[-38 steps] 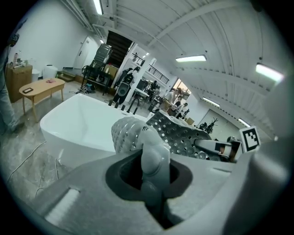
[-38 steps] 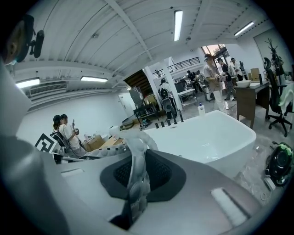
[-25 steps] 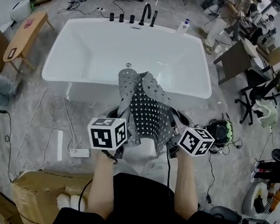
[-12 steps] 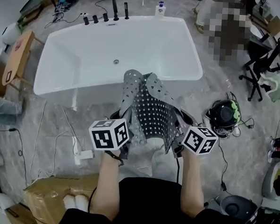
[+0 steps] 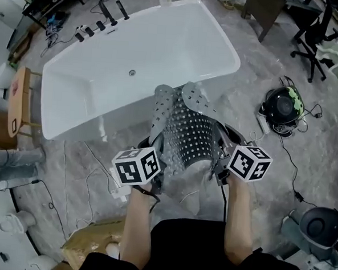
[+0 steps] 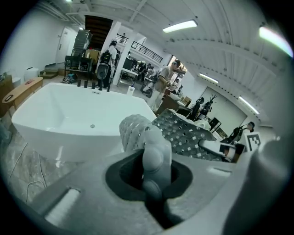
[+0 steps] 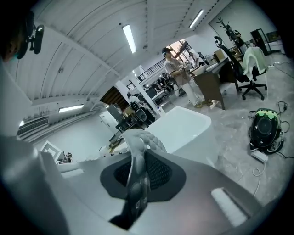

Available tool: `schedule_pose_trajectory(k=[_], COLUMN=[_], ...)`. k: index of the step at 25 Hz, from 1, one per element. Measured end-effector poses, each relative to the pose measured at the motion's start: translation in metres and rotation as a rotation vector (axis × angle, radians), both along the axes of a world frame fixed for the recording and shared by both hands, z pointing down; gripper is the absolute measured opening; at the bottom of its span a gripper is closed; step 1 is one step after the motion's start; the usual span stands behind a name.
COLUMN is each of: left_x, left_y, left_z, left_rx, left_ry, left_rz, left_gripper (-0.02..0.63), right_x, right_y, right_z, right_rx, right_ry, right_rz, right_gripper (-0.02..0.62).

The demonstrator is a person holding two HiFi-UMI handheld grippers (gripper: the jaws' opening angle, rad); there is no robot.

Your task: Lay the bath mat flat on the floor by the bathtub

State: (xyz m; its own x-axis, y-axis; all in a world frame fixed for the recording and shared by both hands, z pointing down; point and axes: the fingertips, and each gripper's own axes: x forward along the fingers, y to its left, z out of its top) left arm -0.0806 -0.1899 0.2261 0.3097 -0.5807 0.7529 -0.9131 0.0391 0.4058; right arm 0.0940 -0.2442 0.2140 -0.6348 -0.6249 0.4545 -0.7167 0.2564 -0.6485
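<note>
I hold a grey perforated bath mat up between both grippers, above the floor in front of the white bathtub. Its far end curls over in two lobes near the tub's rim. My left gripper is shut on the mat's left near edge, and the mat shows pinched between its jaws. My right gripper is shut on the right near edge, where the mat runs as a thin band through the jaws. The tub lies ahead and to the left.
Grey marble floor carries a white cable and power strip at my left. A black and green device with cords sits at the right. A wooden bench stands left of the tub, a cardboard box behind me.
My view has turned, so the tub now lies diagonally and higher left. The mat and both grippers keep the same hold, shifted slightly right and down in view.
</note>
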Motion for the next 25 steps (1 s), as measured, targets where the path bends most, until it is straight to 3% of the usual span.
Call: schedule_pose_trajectory(k=[4,11,25], left_x=[0.004,0.012,0.02], left_y=[-0.012,-0.011,0.0], left_z=[0.024,0.097,0.22], left_rx=[-0.03,-0.121,-0.203], left_ry=[0.006,0.031,0.066], left_rz=[0.013,-0.019,0.006], left_gripper=[0.021,0.021,0.021], right_x=[0.001,0.005,0.01], right_y=[-0.008,0.001,0.004], right_z=[0.02,0.1,0.209], right_rx=[-0.034,-0.158,-0.218], right_ry=[-0.014,-0.011,0.069], right_rz=[0.024,-0.004,-0.058], right_gripper=[0.018,0.018,0.018])
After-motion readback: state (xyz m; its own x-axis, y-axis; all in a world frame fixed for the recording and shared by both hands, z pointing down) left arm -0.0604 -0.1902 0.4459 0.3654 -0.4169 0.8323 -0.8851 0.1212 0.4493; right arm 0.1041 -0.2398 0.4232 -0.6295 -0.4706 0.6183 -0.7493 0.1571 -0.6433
